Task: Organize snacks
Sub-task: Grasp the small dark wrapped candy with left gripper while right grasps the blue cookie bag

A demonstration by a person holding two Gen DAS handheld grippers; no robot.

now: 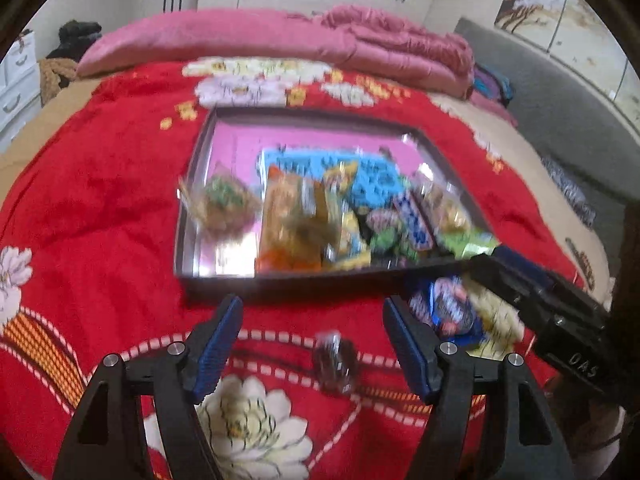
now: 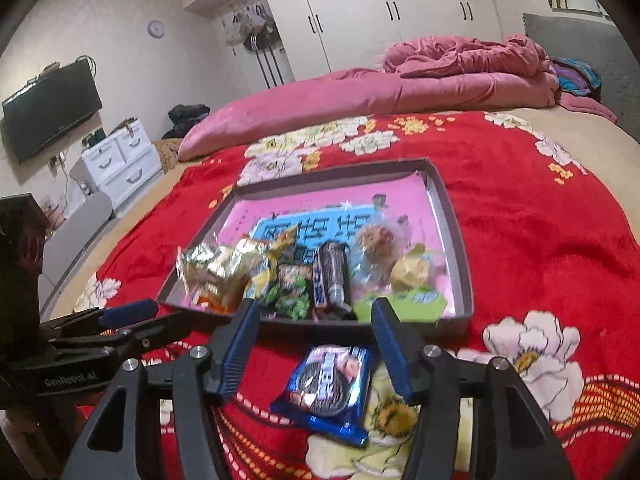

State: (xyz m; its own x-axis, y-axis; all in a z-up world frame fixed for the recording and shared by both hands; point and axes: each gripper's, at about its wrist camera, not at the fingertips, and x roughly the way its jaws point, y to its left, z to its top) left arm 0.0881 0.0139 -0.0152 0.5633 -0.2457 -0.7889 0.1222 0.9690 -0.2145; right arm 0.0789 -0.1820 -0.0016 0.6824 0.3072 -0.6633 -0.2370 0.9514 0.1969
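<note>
Both the left gripper point(image 1: 312, 320) and right gripper point(image 2: 314, 322) are hovering released, grasping nothing. A blue cookie packet point(image 2: 326, 388) is lying on the red blanket point(image 2: 540, 240), just before the snack-filled tray point(image 2: 460, 240); a small dark candy point(image 1: 335, 362) is lying nearby.

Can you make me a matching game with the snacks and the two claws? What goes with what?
Things:
1. blue cookie packet
2. small dark candy
3. orange snack bag
4. pink quilt

Places:
A. inside the tray
B. on the red blanket, between the right claw's fingers
C. far side of the bed
D. on the blanket, between the left claw's fingers

Pairs: 1-B, 2-D, 3-A, 4-C
</note>
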